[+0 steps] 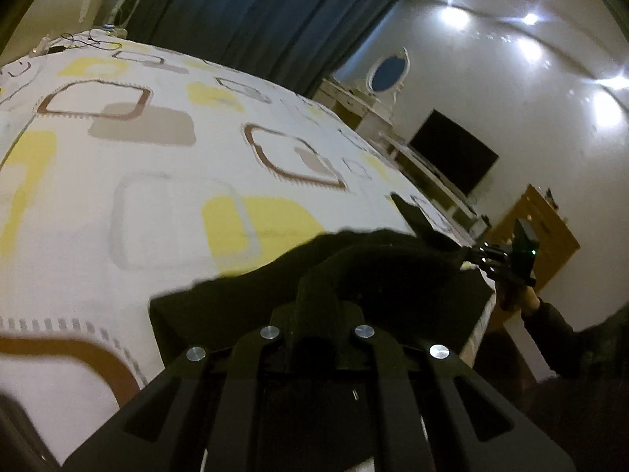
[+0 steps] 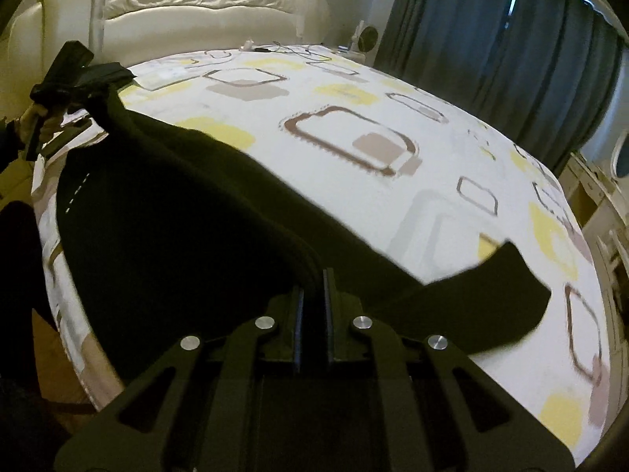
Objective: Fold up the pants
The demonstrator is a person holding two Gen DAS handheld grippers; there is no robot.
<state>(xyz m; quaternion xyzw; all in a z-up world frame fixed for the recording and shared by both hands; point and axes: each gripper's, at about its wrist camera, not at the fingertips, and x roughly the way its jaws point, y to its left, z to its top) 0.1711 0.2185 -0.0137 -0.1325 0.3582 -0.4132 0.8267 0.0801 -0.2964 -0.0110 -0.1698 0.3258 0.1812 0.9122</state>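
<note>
Black pants [image 2: 188,228] hang stretched in the air between two hand-held grippers, just above a bed [image 2: 393,126] covered in a white sheet printed with yellow, brown and grey rounded squares. Seen from the right wrist, the right hand-held gripper [image 2: 313,287] has its jaws pressed together on a thick edge of the fabric, with one loose end flapping out to the right over the sheet. Far off at the upper left of that view, the left hand-held gripper [image 2: 84,86] is clamped on the other end of the cloth, near the padded cream headboard [image 2: 204,4]. From the left wrist, the dark cloth bunches over the left gripper's closed fingers and runs across to the right hand-held gripper [image 1: 471,255] at the bed's edge. Blue curtains [image 1: 255,8] and a dark television [image 1: 452,153] stand beyond the bed. Both views are blurred with motion. The step in hand looks like carrying the pants out over the bed to lay them flat; the next move likely calls for lowering both ends evenly, keeping the fabric taut so it lands without wrinkles
</note>
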